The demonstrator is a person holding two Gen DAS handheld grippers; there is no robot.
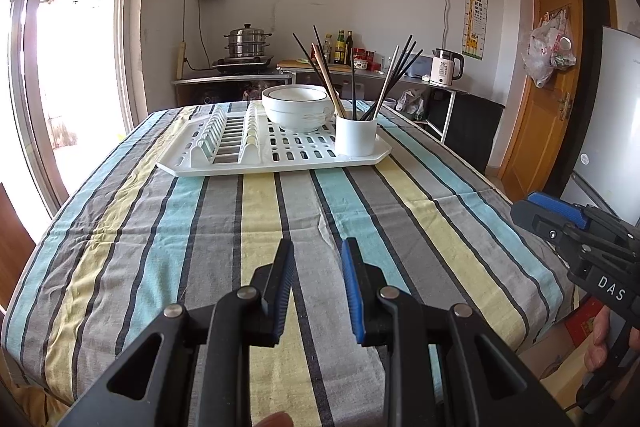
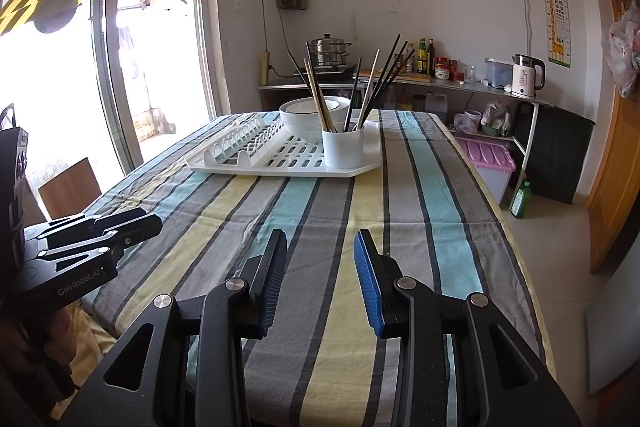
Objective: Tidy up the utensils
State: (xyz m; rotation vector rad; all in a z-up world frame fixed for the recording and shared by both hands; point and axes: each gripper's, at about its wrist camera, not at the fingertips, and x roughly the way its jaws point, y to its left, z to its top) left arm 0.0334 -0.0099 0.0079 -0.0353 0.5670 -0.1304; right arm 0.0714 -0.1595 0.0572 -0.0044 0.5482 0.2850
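Observation:
A white drying rack tray (image 1: 224,163) (image 2: 248,167) sits at the far end of the striped table. On it stand a white cup (image 1: 356,137) (image 2: 344,147) holding several black and wooden chopsticks (image 1: 384,83) (image 2: 376,83), and stacked white bowls (image 1: 298,107) (image 2: 308,115) behind it. My left gripper (image 1: 318,247) is open and empty, low over the near part of the table. My right gripper (image 2: 320,239) is open and empty, also over the near part. Each gripper shows at the edge of the other's view, the right one (image 1: 560,219) and the left one (image 2: 96,231).
The striped tablecloth (image 1: 280,227) covers the table. A glass door is on the left. Behind the table a counter holds a steamer pot (image 1: 246,45), bottles and a kettle (image 1: 446,67). A purple-lidded bin (image 2: 486,155) and a green bottle (image 2: 520,201) stand on the floor at right.

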